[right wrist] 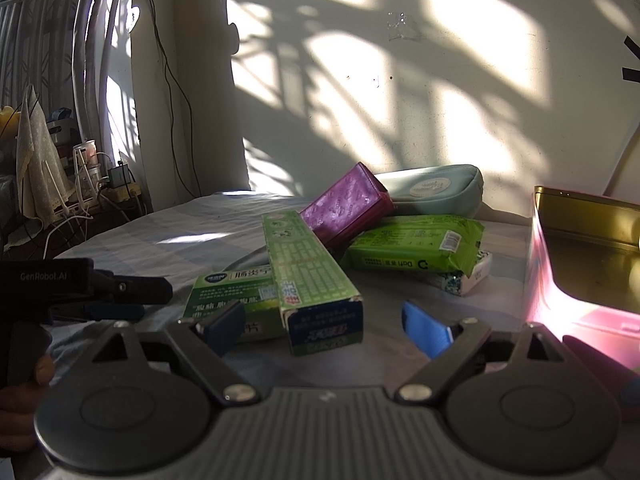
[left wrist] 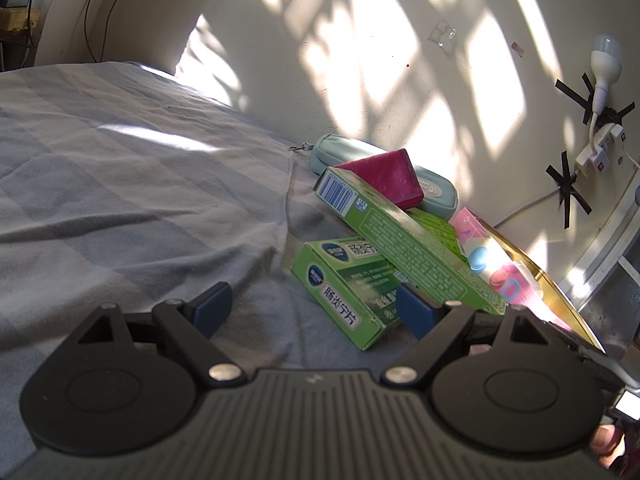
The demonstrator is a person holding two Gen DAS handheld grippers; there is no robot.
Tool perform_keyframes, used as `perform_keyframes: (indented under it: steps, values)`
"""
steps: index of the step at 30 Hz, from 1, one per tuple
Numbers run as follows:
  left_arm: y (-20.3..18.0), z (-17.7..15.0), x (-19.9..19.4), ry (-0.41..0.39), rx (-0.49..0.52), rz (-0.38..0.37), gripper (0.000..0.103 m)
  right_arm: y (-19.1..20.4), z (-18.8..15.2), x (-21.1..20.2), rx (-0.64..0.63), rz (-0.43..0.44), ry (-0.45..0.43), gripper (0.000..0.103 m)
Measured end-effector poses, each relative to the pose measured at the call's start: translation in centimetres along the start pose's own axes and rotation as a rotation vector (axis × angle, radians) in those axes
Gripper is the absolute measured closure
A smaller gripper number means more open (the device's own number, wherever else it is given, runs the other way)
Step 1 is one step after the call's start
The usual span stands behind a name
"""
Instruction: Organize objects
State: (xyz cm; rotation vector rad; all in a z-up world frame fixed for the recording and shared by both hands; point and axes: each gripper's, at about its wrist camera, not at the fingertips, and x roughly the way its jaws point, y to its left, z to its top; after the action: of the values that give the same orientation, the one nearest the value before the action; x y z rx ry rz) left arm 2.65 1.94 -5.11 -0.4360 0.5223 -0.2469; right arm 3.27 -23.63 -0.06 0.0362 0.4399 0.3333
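Both the left gripper and the right gripper stand wide and empty before the pile. The long green box lies on top; next seems grasping it for the tin box.

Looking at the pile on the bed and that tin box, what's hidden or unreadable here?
- Small green medicine box: right wrist view, far end covered by the long green toothpaste box lying across it.
- White patterned box: right wrist view, mostly buried under the green wipes pack.
- Gold tin box: cut off by the right edge; its contents are washed out by glare.
- Teal pouch: left wrist view, middle hidden behind the magenta wallet.
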Motion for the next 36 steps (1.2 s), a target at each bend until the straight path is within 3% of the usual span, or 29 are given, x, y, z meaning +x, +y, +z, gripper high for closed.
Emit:
perform_keyframes:
  steps: [23, 31, 36]
  values:
    - [0.0, 0.0, 0.0, 0.0, -0.003, 0.0, 0.013, 0.1, 0.0, -0.2, -0.007, -0.001, -0.017, 0.013]
    - [0.0, -0.1, 0.1, -0.001, -0.017, -0.008, 0.013, 2.6, 2.7, 0.1, -0.13, 0.061, -0.072, 0.009]
    - [-0.1, -0.1, 0.1, -0.001, -0.024, -0.014, 0.013, 3.0, 3.9, 1.7, -0.146, 0.062, -0.057, 0.01]
